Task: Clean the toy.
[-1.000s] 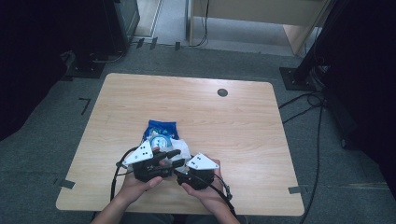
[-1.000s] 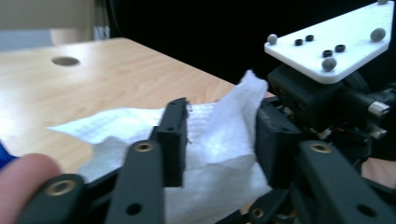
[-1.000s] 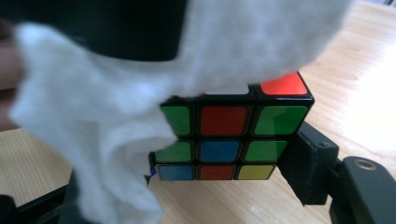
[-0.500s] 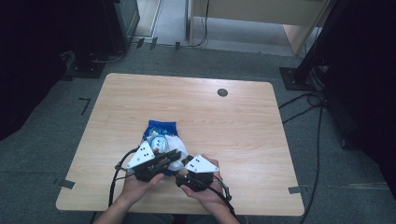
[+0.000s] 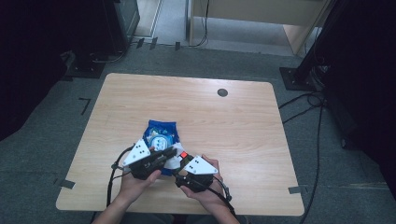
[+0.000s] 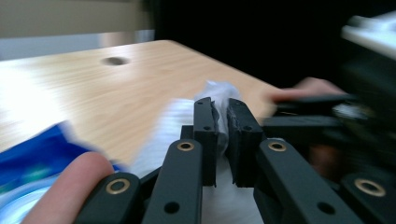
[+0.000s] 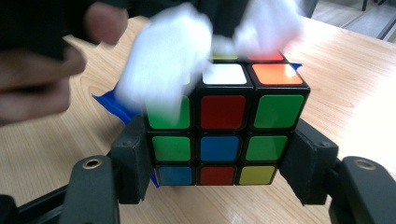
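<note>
My right gripper is shut on a Rubik's cube, its pads pressing the cube's left and right sides. My left gripper is shut on a white wipe. The wipe lies blurred over the cube's top and upper left corner. In the high view both grippers meet near the table's front edge, with the left gripper beside the right gripper. A red spot of the cube shows between them. A blue wipe packet lies flat just beyond.
The wooden table has a round dark hole at the back right. Its front edge is close under the person's hands. Cables and dark stands sit on the floor around the table.
Both hands have drifted slightly toward the front edge. The wipe has shifted over the top of the cube and is blurred by motion.
</note>
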The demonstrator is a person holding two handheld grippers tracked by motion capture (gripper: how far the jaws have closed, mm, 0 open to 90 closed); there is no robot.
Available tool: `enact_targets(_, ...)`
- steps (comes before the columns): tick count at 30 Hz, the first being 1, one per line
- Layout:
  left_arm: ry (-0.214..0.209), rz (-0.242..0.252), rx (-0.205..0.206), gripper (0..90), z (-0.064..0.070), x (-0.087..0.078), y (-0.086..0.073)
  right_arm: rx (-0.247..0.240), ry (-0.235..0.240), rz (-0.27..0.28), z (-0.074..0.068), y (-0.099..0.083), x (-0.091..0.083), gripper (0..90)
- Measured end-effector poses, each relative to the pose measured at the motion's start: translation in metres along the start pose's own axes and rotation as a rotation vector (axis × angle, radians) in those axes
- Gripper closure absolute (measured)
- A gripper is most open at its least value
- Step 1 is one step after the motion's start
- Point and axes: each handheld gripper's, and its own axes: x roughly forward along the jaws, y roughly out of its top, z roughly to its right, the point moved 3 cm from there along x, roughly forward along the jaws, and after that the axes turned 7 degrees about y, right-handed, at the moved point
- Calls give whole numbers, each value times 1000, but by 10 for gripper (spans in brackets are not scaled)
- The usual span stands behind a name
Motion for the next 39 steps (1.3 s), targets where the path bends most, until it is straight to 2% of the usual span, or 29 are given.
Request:
enact_targets(2, 26, 1, 58, 819, 10, 3, 0, -2, -6, 0, 0, 1, 1, 348)
enact_targets(3, 35, 0, 53, 815, 10, 4, 0, -6, -12, -2, 0, 1, 1, 349)
enact_targets(4, 51, -1, 30, 809, 5, 5, 1, -6, -14, -1, 0, 1, 1, 349)
enact_targets(7, 136, 12, -59, 839, -18, 0, 0, -11, -12, -3, 1, 0, -2, 349)
enact_targets(9, 150, 9, -104, 846, -27, -3, 0, -15, -11, 5, 1, 1, -3, 349)
enact_targets(10, 137, 12, -100, 852, -26, -4, 1, -9, -11, 8, 1, 1, -3, 348)
enact_targets(12, 76, 16, -71, 842, -16, -3, 2, 2, -8, 10, 2, 2, -2, 349)
enact_targets(13, 52, 12, -37, 832, -8, 0, 2, -1, -8, 11, 2, 2, -1, 349)
enact_targets(14, 56, 9, 2, 825, 0, 3, 1, 2, -13, 8, 2, 2, -1, 348)
enact_targets(15, 83, 9, 40, 821, 6, 6, 0, 3, -14, 2, 2, 2, 0, 348)
enact_targets(16, 100, 8, 47, 822, 6, 7, -1, -1, -22, -5, 2, 1, 0, 349)
enact_targets(19, 164, 14, -35, 844, -13, 7, -2, 2, -23, -9, 3, -1, -1, 349)
enact_targets(21, 228, 2, -71, 853, -28, 6, -5, 2, -20, 1, 3, 0, -3, 348)
enact_targets(23, 262, -19, -85, 851, -37, 7, -10, 9, -23, 11, 5, 0, -4, 348)
enact_targets(24, 267, -29, -98, 817, -41, 7, -12, 13, -25, 15, 7, 1, -5, 348)
enact_targets(25, 275, -44, -101, 745, -44, 8, -14, 22, -33, 16, 9, 1, -6, 348)
enact_targets(27, 288, -61, -89, 647, -45, 10, -14, 39, -58, 21, 16, 2, -9, 348)
enact_targets(30, 280, -113, -59, 548, -47, 12, -14, 51, -102, 39, 26, 6, -18, 348)
enact_targets(31, 281, -142, -34, 511, -49, 13, -14, 55, -111, 51, 28, 8, -22, 348)
enact_targets(33, 279, -164, -29, 461, -52, 11, -14, 63, -117, 79, 33, 14, -30, 348)
enact_targets(34, 267, -174, -36, 452, -54, 10, -14, 62, -124, 88, 34, 16, -32, 348)
enact_targets(36, 236, -205, -24, 409, -58, 8, -14, 74, -130, 101, 38, 19, -38, 348)
enact_targets(38, 228, -239, 17, 375, -57, 8, -17, 82, -131, 109, 40, 20, -41, 348)
enact_targets(39, 226, -259, 57, 369, -55, 8, -19, 85, -129, 111, 41, 20, -41, 348)
